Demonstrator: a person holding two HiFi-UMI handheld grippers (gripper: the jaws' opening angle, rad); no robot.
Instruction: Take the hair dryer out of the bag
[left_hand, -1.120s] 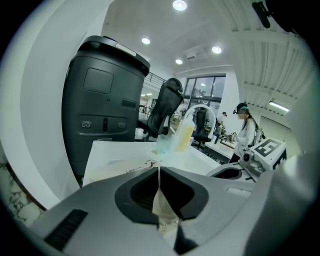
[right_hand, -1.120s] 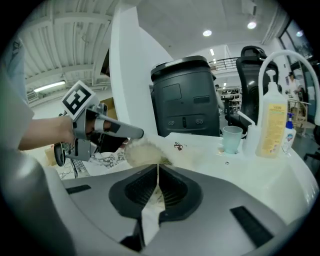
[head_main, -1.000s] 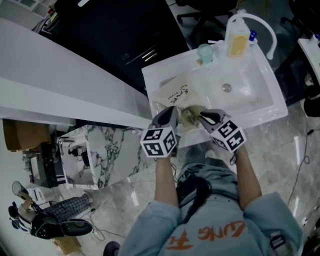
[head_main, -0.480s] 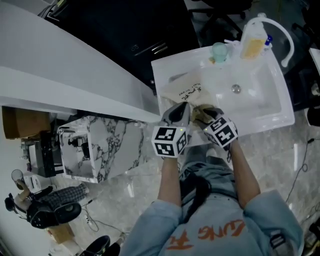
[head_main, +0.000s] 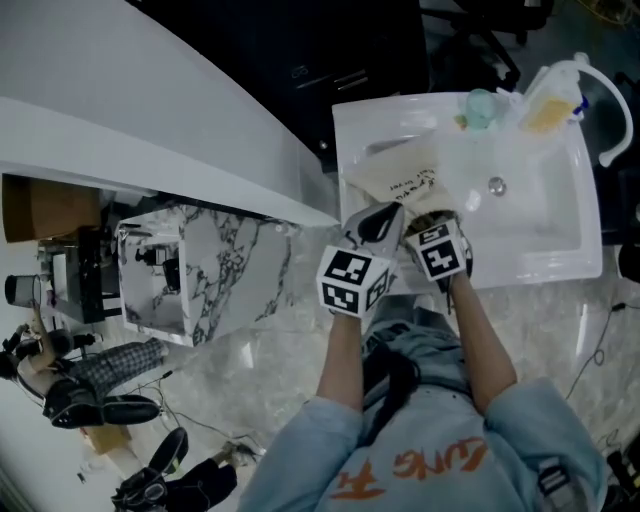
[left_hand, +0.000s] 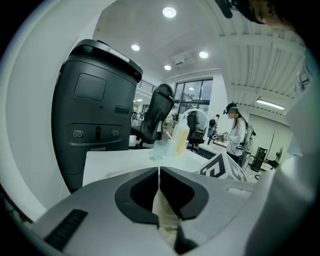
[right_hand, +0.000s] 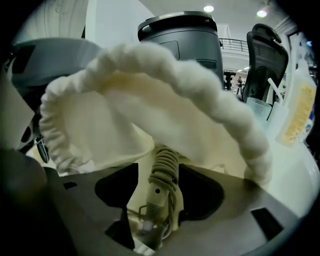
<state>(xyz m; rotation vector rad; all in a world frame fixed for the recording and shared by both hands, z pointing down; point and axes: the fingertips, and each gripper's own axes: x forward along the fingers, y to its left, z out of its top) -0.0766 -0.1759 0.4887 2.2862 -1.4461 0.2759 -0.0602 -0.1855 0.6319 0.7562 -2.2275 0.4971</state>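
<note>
Jaws of the left gripper (left_hand: 159, 172) are pinched shut on the rim of a cream fabric drawstring bag (right_hand: 150, 85), which lies on a white ceramic basin (head_main: 560, 250). Right gripper (right_hand: 159, 172) jaws have just been opening and stand wide around the hair dryer's coiled cream cord (right_hand: 165, 160) at the bag's gathered mouth.

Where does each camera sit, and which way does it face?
Head view: on the person's head, looking steeply down at the sink and bag; forearms, torso, left gripper and right gripper show.
Left gripper view: on the left gripper, facing across the sink top; its shut jaws pinch bag fabric.
Right gripper view: on the right gripper, looking into the bag's mouth; its jaws have just been opening and stand either side of a coiled cord.
Shared: both gripper views show the bottle and office chair.
</note>
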